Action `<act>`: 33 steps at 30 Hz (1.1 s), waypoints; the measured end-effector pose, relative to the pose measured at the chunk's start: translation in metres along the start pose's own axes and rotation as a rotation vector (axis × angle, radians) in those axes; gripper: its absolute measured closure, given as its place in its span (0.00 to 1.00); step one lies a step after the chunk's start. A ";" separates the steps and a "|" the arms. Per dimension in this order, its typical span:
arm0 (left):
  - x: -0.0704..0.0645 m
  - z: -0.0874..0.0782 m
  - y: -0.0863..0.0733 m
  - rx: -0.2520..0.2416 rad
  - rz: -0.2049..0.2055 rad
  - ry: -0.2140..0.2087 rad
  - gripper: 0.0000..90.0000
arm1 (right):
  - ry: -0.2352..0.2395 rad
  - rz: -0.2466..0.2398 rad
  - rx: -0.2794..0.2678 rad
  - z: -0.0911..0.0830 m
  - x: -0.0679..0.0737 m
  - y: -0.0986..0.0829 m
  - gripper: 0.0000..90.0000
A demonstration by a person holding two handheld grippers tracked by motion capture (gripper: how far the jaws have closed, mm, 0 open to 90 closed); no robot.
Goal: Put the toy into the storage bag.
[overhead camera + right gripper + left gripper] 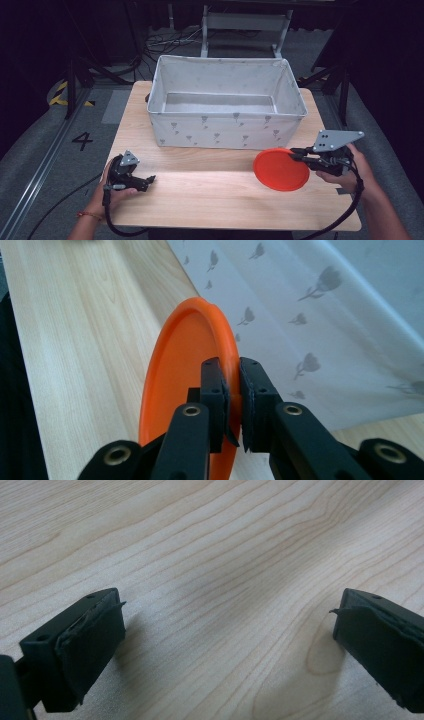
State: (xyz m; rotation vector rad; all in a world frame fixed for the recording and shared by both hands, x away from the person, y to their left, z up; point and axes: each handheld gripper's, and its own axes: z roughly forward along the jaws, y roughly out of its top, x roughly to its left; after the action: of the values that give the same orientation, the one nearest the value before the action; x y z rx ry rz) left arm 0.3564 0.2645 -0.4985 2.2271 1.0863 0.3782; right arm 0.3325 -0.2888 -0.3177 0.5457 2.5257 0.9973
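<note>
An orange round plate hangs just above the wooden table at the right, in front of the fabric box. My right gripper is shut on the plate's right rim. In the right gripper view the plate stands edge-on between the two black jaws of that gripper. My left gripper rests near the table's left front, held by a hand. In the left gripper view, my left gripper stands wide open with only bare wood between the jaws.
A large white fabric box with a grey flower print stands open at the back middle of the table; its patterned wall is close beside the plate. Floor, cables and a metal frame lie beyond the table.
</note>
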 end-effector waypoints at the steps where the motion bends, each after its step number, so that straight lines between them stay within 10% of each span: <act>1: 0.000 0.000 0.000 0.000 0.000 -0.002 0.01 | -0.011 0.000 -0.001 -0.004 -0.002 0.002 0.91; 33: 0.000 0.000 0.000 -0.001 0.000 0.003 0.01 | -0.165 0.001 -0.070 -0.069 -0.046 0.080 0.91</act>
State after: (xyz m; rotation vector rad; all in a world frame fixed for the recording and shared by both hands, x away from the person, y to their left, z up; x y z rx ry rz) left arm 0.3561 0.2646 -0.4984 2.2266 1.0879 0.3819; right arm 0.3569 -0.2959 -0.2052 0.5833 2.3377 0.9939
